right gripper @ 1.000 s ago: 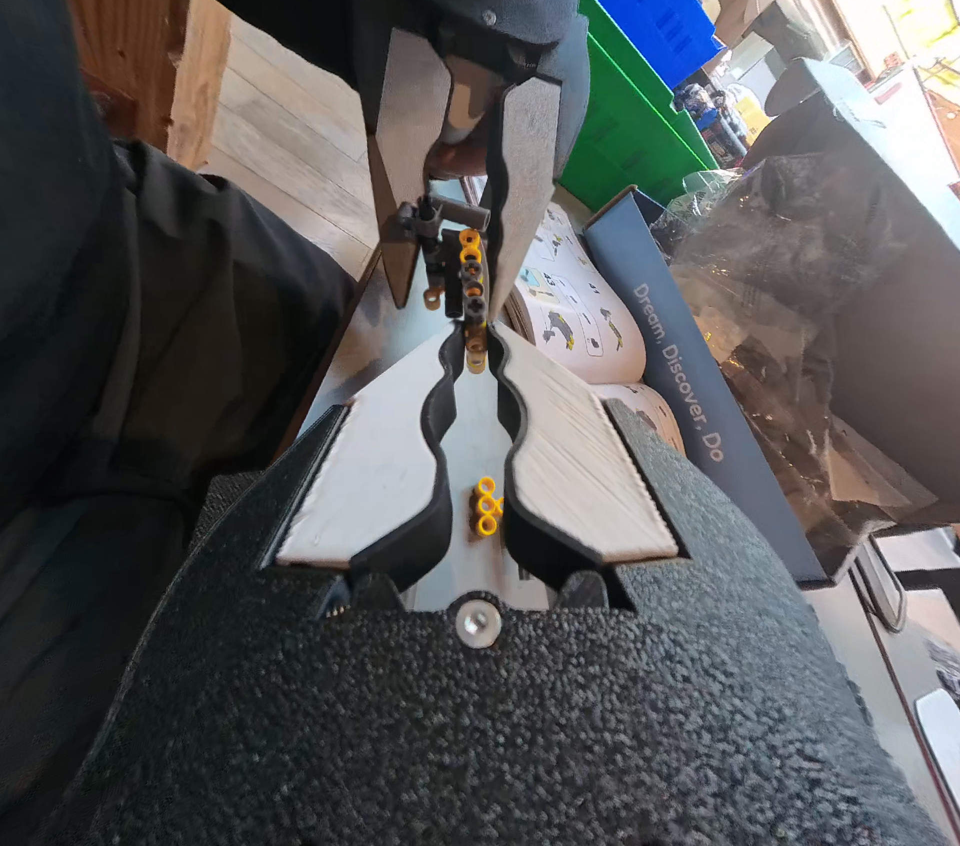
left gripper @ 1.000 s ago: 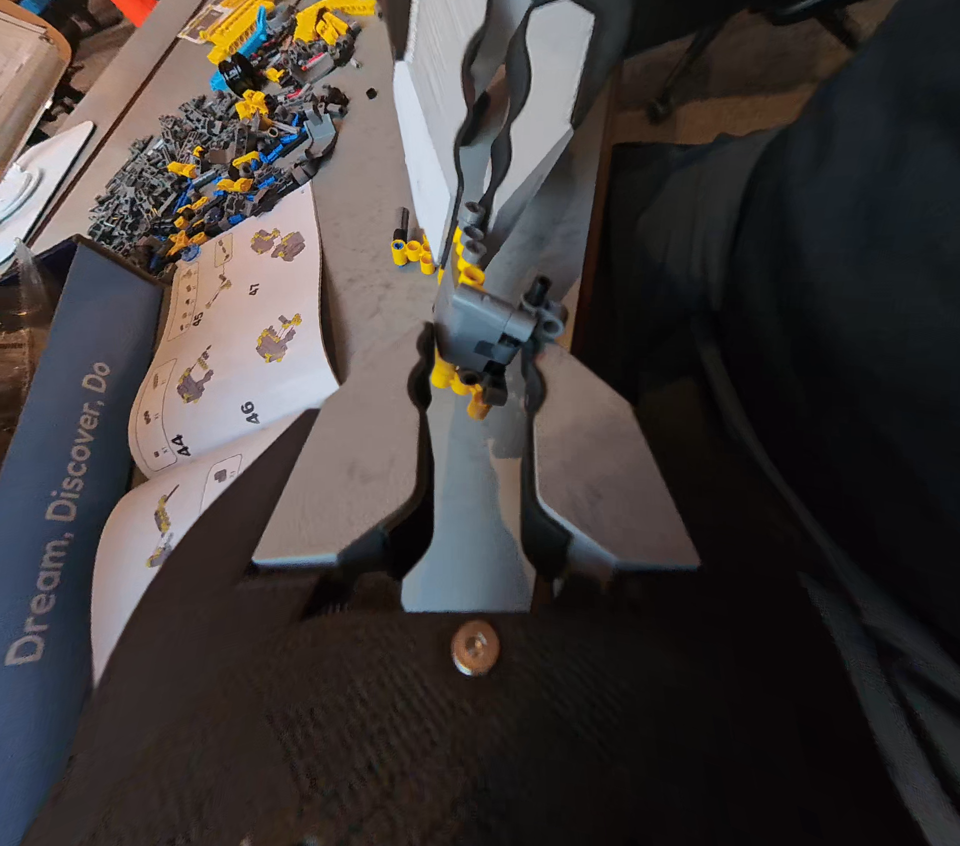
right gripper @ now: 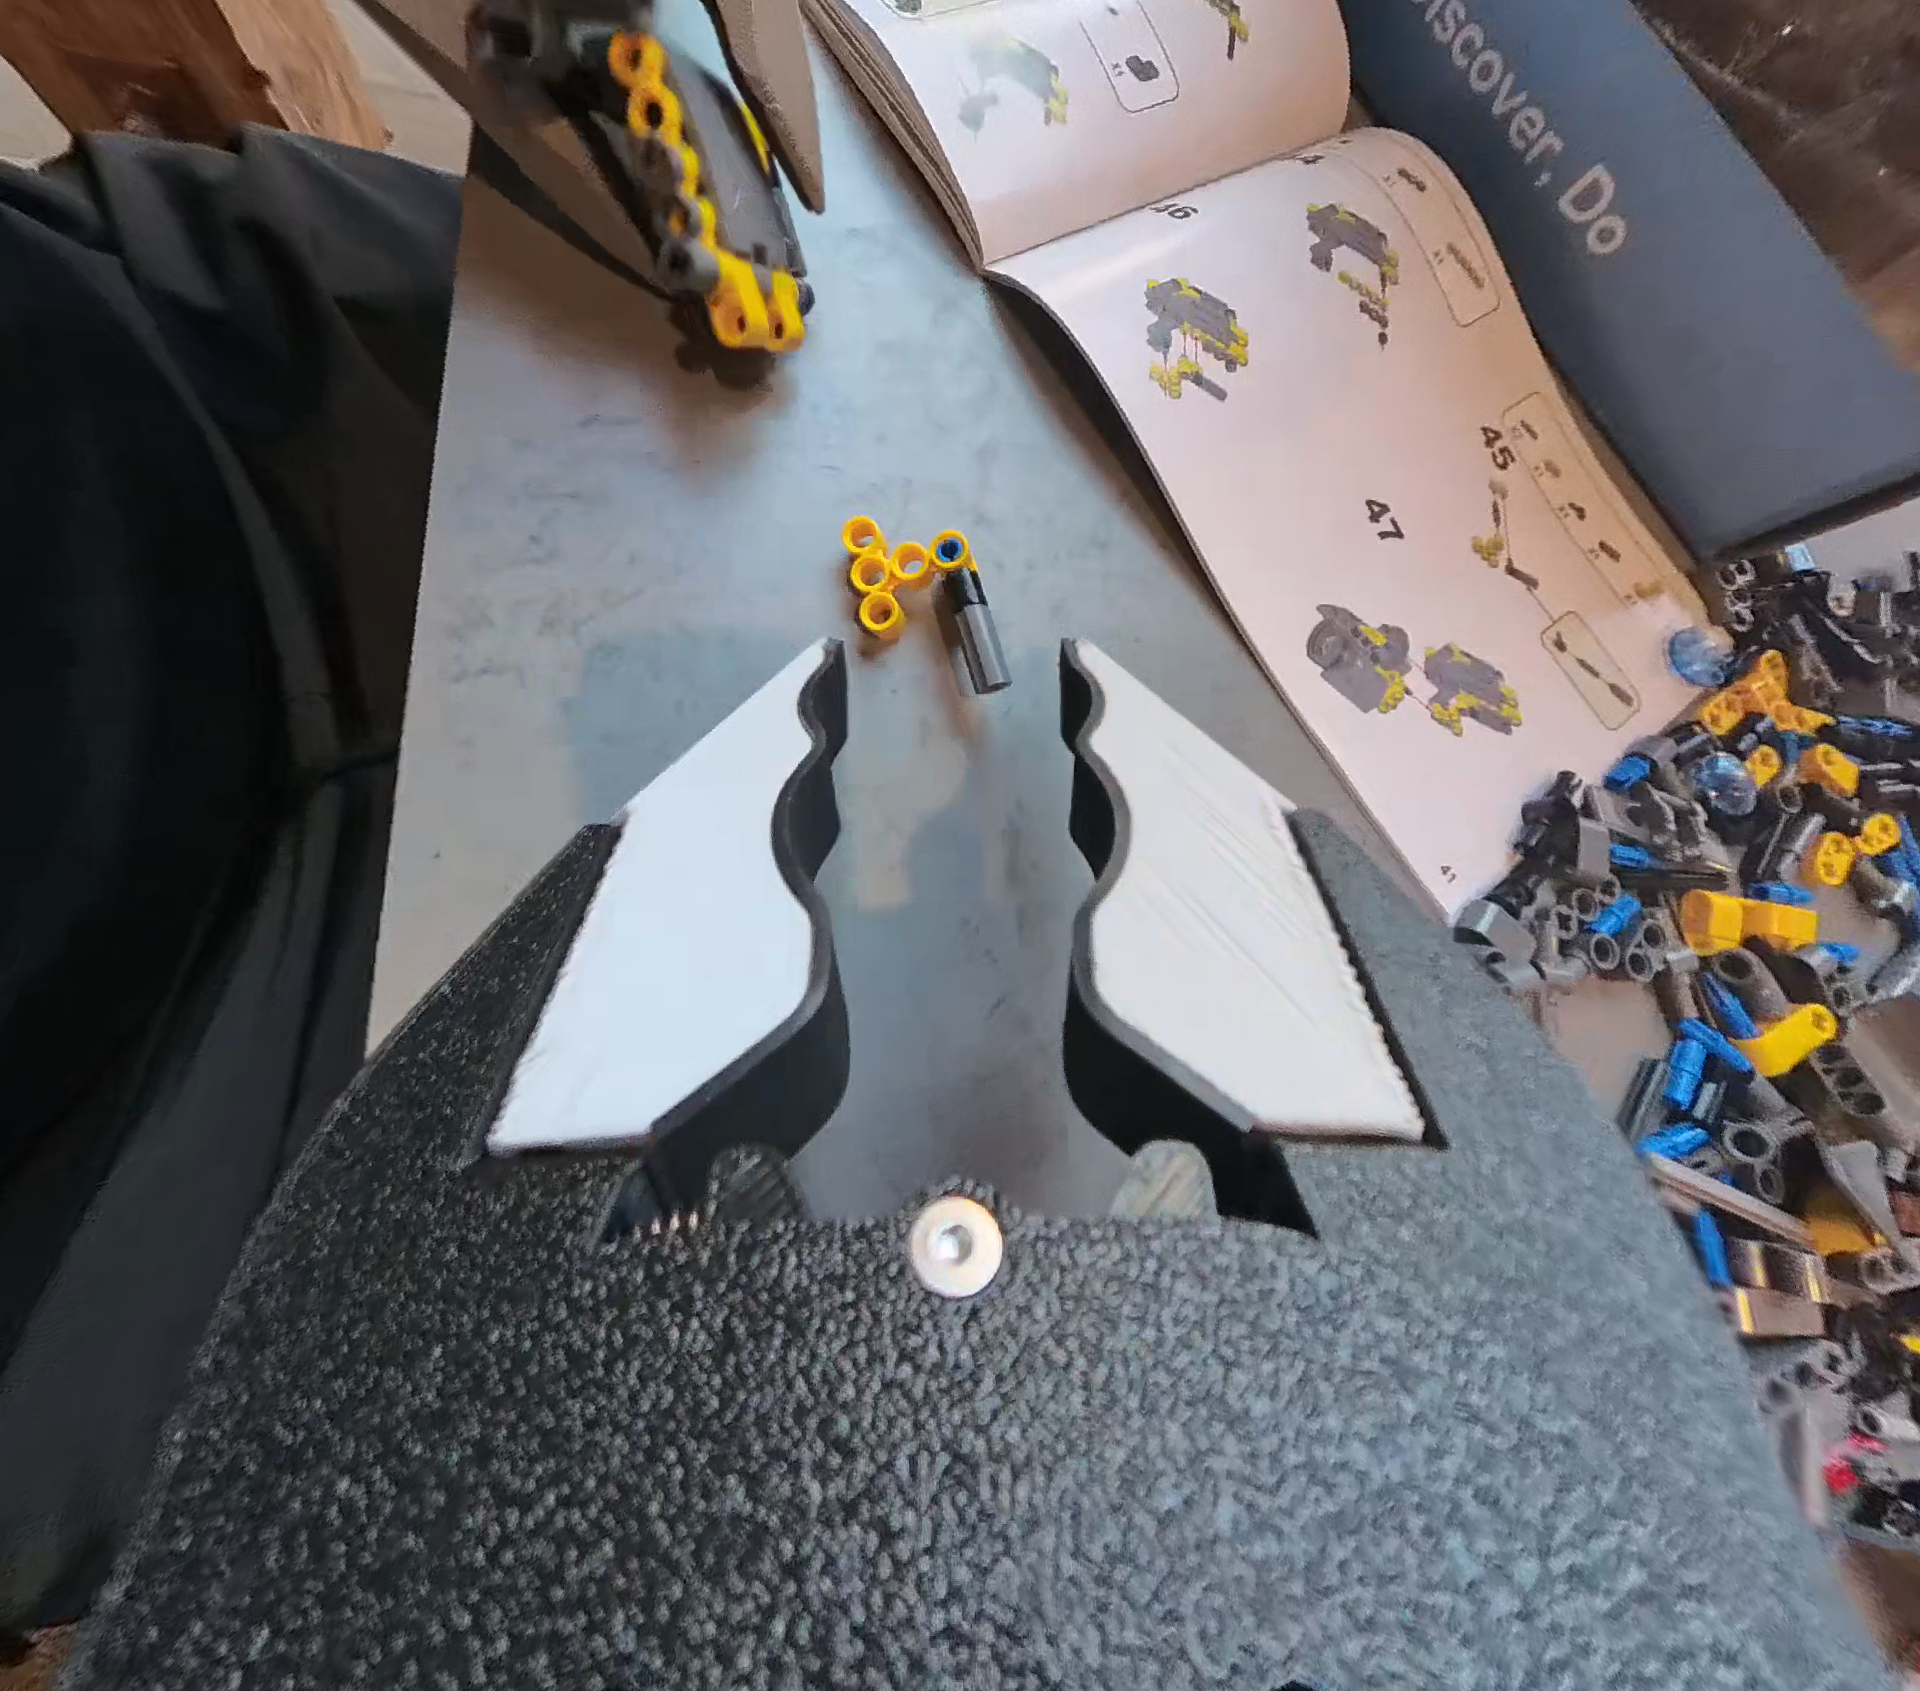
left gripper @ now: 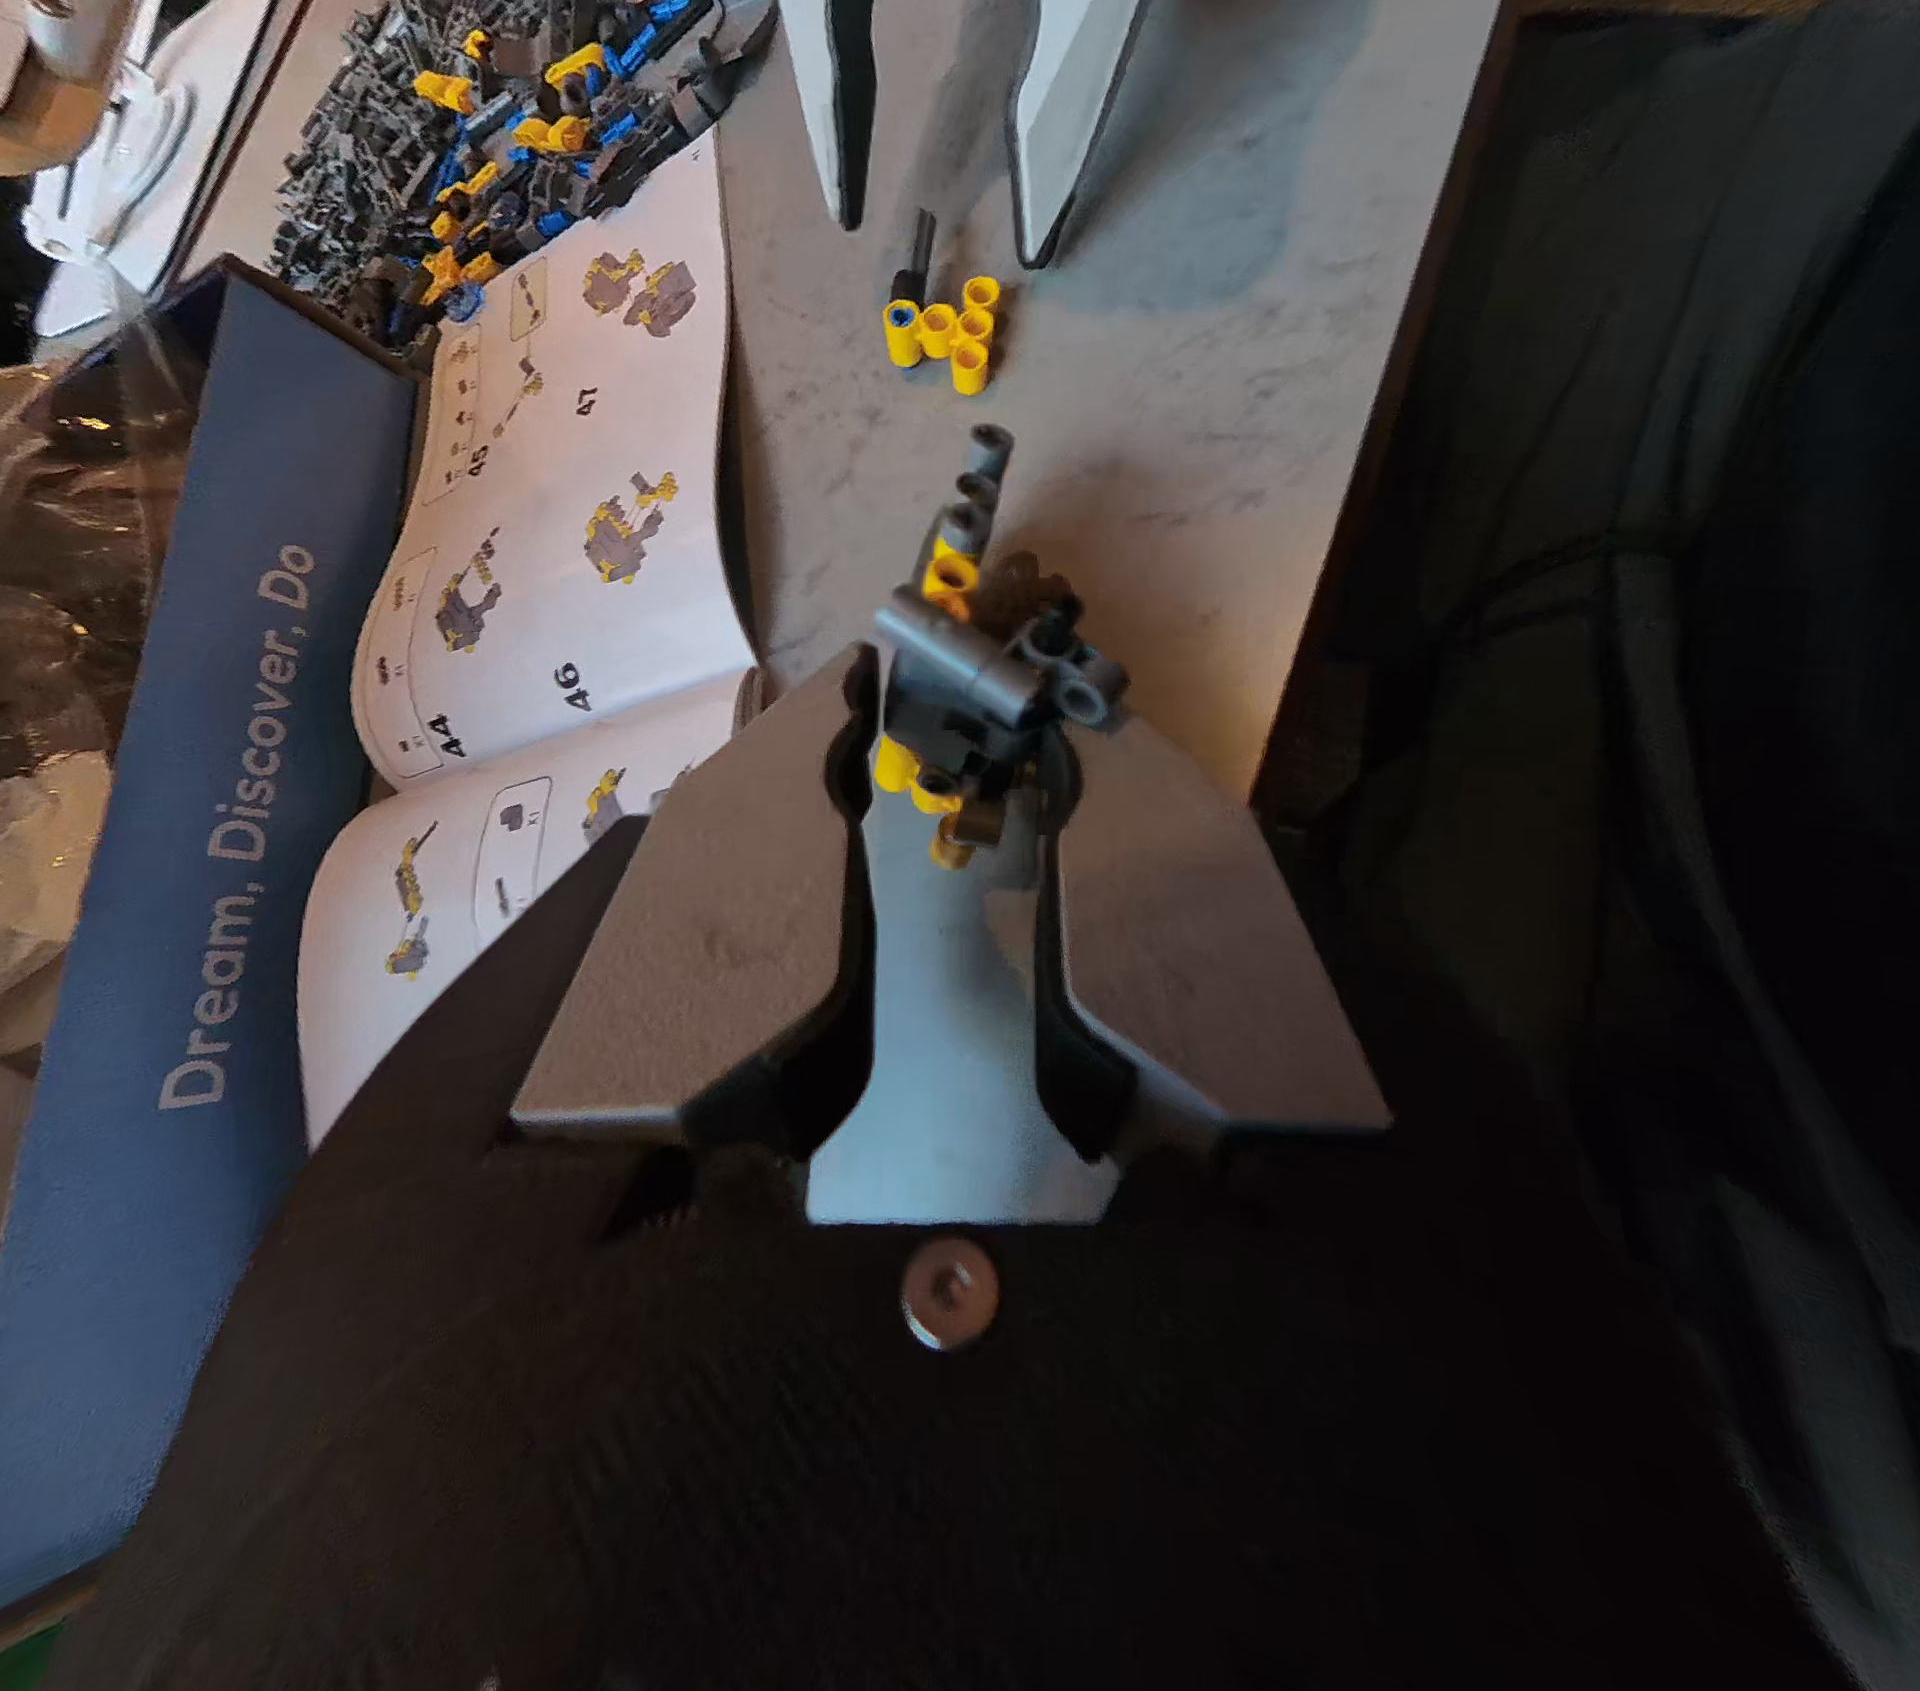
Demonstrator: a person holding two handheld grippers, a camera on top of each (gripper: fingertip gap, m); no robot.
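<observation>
My left gripper (left gripper: 961, 706) is shut on a grey, black and yellow brick assembly (left gripper: 977, 685), held just above the grey table (left gripper: 1195, 446). It also shows in the right wrist view, top left, with the assembly (right gripper: 675, 187) between its fingers. My right gripper (right gripper: 951, 654) is open and empty, low over the table. Its tips stand just short of a small yellow connector piece (right gripper: 883, 576) joined to a dark pin (right gripper: 971, 628). The left wrist view shows the same right gripper (left gripper: 935, 239) and the yellow piece (left gripper: 951, 332) in front of it.
An open instruction booklet (right gripper: 1299, 291) lies beside the grippers, with a dark blue box (right gripper: 1558, 83) beyond it. A pile of loose grey, blue and yellow bricks (right gripper: 1714, 966) lies on the right in the right wrist view. A person's dark clothing (right gripper: 156, 602) borders the table edge. There is about 10 centimetres between the tips of the two grippers.
My right gripper has let go of the assembly, opened and drawn back down to the table by the yellow piece. My left gripper has kept the assembly and moved lower.
</observation>
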